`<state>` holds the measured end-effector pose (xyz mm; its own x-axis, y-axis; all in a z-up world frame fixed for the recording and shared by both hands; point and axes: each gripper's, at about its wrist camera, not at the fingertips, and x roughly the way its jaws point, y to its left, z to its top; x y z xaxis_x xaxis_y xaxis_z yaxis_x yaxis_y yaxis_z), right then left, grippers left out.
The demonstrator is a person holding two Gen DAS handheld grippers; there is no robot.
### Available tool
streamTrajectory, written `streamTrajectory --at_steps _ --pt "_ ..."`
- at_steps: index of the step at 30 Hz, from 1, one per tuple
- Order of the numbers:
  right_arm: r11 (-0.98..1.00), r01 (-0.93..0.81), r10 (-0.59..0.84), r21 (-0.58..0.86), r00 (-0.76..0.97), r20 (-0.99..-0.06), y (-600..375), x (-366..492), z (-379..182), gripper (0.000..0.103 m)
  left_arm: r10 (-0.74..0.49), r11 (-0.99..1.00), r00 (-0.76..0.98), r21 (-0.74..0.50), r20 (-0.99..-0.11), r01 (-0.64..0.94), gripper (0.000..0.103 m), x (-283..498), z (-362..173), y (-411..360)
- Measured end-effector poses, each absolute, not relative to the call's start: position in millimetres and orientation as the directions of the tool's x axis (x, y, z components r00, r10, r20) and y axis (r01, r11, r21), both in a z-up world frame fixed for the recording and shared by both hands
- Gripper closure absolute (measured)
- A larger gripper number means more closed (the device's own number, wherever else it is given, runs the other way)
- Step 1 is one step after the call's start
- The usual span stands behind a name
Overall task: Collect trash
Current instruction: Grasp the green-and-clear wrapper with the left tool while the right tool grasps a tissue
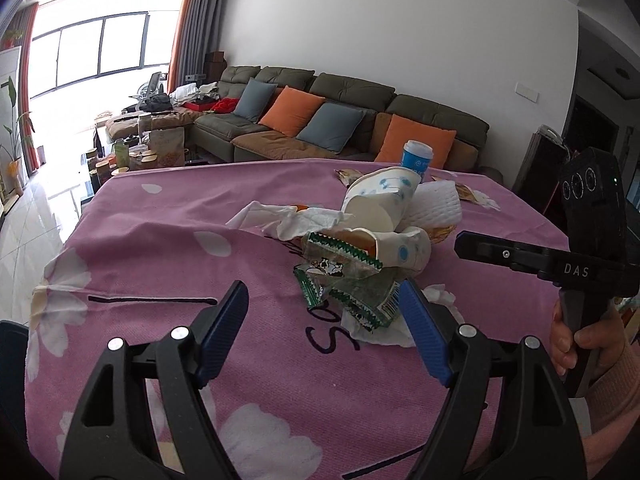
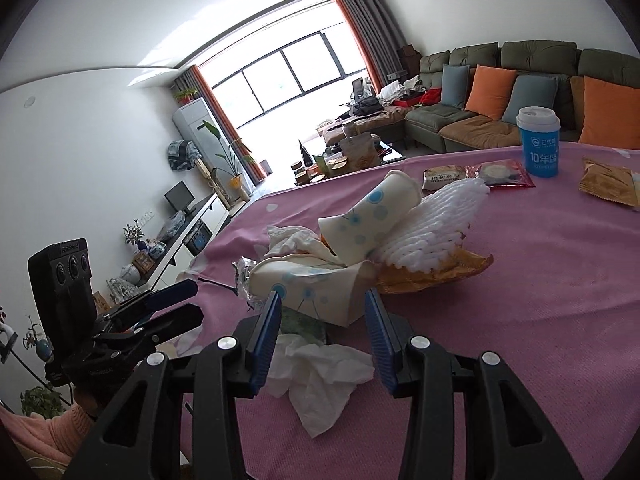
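Heaped mid-table on the pink cloth [image 1: 160,248]: crushed paper cups [image 2: 312,280], tissues [image 2: 320,372], crinkly wrappers [image 1: 352,292]. Light, soft, springy; best pinched at a cup's folded rim. Left gripper [image 1: 324,320] spread wide, empty. Right gripper [image 2: 322,320] half spread, empty, straddling a cup's edge.

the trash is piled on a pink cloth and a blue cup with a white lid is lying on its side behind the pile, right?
Not quite. The blue cup with a white lid is standing upright, not lying on its side, as the right wrist view shows. The rest holds: it is behind the trash pile, which sits on the pink cloth.
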<state>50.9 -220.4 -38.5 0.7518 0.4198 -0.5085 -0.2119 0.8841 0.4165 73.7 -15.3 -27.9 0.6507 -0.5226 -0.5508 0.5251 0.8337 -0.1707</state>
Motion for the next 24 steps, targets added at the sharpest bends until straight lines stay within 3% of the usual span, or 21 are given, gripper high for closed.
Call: streamTrajectory --at_steps 6,8,15,16,18,21,24 --pt "0.876 -0.217 0.438 0.431 0.73 -0.524 -228 43 -52 0.061 -0.531 0.824 0.609 -0.19 -0.59 0.534 0.026 87 -34 -27" --pt "0.877 -0.226 0.446 0.424 0.71 -0.545 -228 41 -57 0.054 -0.538 0.812 0.59 -0.183 -0.602 0.554 0.026 84 -36 -31" --pt "0.898 -0.251 0.435 0.362 0.639 -0.634 -212 41 -72 0.052 -0.54 0.787 0.551 -0.149 -0.636 0.599 0.028 72 -50 -50" --pt "0.901 -0.255 0.43 0.351 0.634 -0.643 -210 40 -74 0.055 -0.542 0.786 0.545 -0.157 -0.639 0.597 0.028 73 -51 -50" --pt "0.901 -0.266 0.431 0.342 0.627 -0.649 -207 39 -74 0.08 -0.541 0.79 0.537 -0.173 -0.647 0.588 0.032 77 -54 -51" --pt "0.891 -0.283 0.452 0.356 0.624 -0.637 -209 35 -71 0.093 -0.541 0.793 0.53 -0.188 -0.653 0.579 0.036 84 -55 -50" --pt "0.889 -0.283 0.454 0.359 0.64 -0.62 -217 30 -66 0.096 -0.529 0.807 0.545 -0.189 -0.65 0.559 0.036 90 -54 -48"
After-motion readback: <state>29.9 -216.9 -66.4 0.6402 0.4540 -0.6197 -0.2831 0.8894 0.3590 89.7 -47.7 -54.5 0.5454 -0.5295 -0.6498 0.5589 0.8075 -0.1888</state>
